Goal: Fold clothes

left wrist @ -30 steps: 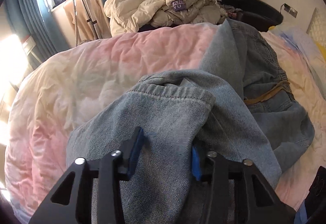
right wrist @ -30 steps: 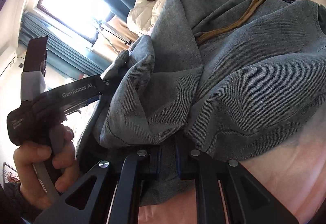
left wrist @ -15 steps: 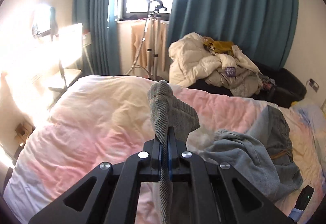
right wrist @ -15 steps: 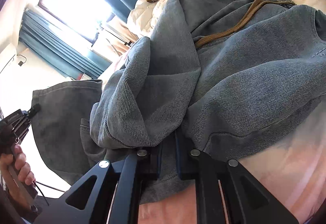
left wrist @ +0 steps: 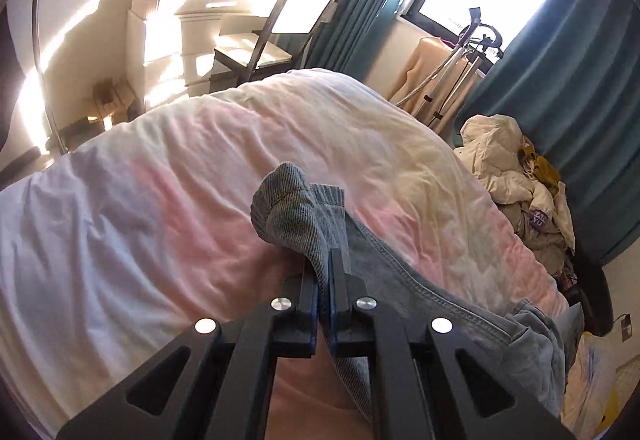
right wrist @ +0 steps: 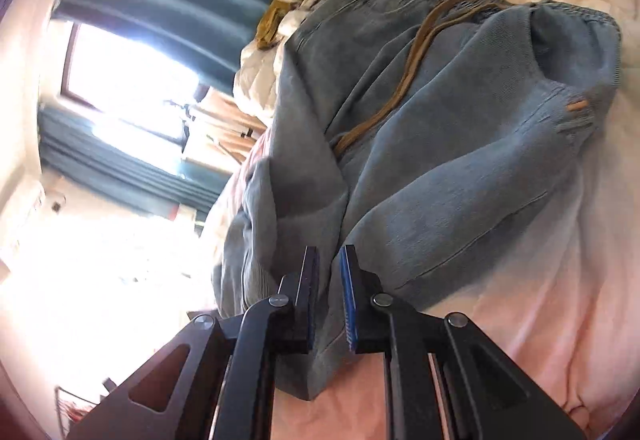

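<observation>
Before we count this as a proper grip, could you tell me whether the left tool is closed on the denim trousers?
Yes, the left tool is shut tight on a bunched fold of the denim trousers, above the pink bedspread.

Only one marking could be read: a small purple label (left wrist: 539, 218) on the heap of pale clothes (left wrist: 516, 176) beyond the bed's far edge carried white letters, apparently "ANI YU". Nothing else was legible.
</observation>
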The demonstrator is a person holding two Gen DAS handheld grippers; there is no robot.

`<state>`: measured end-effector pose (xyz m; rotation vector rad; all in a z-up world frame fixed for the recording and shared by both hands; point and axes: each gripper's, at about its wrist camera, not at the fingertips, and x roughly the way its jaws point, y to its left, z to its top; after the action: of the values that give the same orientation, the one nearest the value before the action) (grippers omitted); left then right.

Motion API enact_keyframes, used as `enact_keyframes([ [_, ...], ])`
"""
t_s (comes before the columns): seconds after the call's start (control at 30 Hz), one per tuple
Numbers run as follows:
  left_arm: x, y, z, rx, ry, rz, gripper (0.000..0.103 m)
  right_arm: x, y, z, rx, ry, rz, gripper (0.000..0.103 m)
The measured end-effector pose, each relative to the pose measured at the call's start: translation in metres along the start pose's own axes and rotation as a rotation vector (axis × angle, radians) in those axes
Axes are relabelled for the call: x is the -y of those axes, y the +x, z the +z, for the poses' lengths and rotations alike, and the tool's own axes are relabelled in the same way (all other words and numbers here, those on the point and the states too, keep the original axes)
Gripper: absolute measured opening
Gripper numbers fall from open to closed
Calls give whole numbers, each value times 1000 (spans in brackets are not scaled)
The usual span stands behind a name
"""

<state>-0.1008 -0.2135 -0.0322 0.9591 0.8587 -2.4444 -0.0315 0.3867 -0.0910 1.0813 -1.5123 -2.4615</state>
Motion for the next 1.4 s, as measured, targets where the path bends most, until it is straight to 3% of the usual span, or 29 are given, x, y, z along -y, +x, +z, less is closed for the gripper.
enact_keyframes([
  [0.17,-14,0,5,11,-53,-62,4,41,-27,60,49,214,-19,23],
  [0.23,-25,4,4,7,-100,-75,4,58,-38,84,69,300,-27,40],
  [0.3,-33,14,5,-24,-147,-66,4,86,-52,96,103,372,-73,49],
  [0.47,-48,24,9,-30,-202,-44,4,140,-44,108,221,495,-226,52],
  [0.63,-61,27,18,16,-245,-22,4,147,-4,135,219,443,-231,52],
  [0.73,-76,22,23,66,-291,1,4,139,-9,143,280,394,-240,42],
  [0.77,-82,20,25,83,-308,10,4,136,-10,146,300,378,-243,16],
  [0.8,-88,18,27,97,-324,22,4,133,-11,149,320,362,-246,9],
  [0.97,-120,17,31,128,-382,95,4,120,-18,162,421,280,-259,6],
  [1.1,-141,24,25,81,-468,114,4,100,-29,160,538,220,-262,6],
  [1.17,-143,26,23,59,-473,143,4,95,-30,156,548,199,-303,6],
  [1.27,-135,31,23,18,-413,216,4,113,-17,150,467,255,-388,6],
  [1.4,-131,41,20,-57,-349,287,4,154,0,143,294,392,-422,7],
])
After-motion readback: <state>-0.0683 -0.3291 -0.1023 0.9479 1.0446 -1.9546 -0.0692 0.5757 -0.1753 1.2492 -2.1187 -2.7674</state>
